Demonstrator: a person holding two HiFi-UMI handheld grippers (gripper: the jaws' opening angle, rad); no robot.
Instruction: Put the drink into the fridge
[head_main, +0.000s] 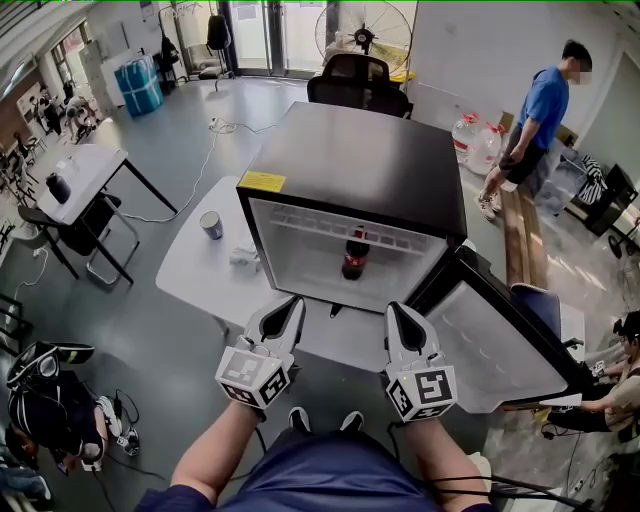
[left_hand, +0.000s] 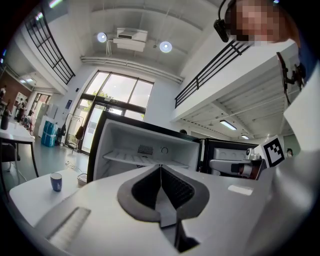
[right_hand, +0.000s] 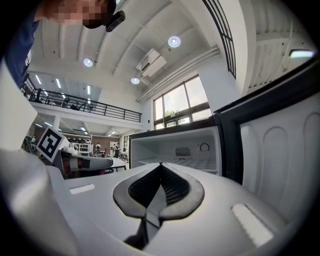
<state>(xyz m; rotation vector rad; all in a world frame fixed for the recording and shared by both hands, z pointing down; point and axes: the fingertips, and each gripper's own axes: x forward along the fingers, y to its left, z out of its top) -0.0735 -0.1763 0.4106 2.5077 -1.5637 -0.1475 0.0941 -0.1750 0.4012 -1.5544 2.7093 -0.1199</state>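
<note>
Obs: drink (head_main: 355, 255) = dark cola-type bottle, upright inside fridge (head_main: 360, 165), mid compartment; door (head_main: 495, 345) swung open to the right.
Est. handling: plastic, looks full, so moderate wt; stiff; smooth round wall, slip-prone. Best hold: mid-body, below the neck.
L gripper (head_main: 296, 304): jaws pressed together, nothing btwn.
R gripper (head_main: 396, 310): same, empty.
Both in front of fridge, apart from bottle.

Open-plan office or lab hall, not a home. Grey floor (head_main: 170, 110) with loose cables (head_main: 205, 165), an office chair (head_main: 358, 82), a big standing fan (head_main: 365, 30) and water jugs (head_main: 478, 143). White desk (head_main: 190, 265) carries a small fridge (head_main: 360, 160); second desk (head_main: 85, 170) at left. High ceiling with round lights (right_hand: 174, 41) and an air unit (left_hand: 131, 36). Tall windows (left_hand: 117, 92), railed upper gallery (right_hand: 80, 104).
</note>
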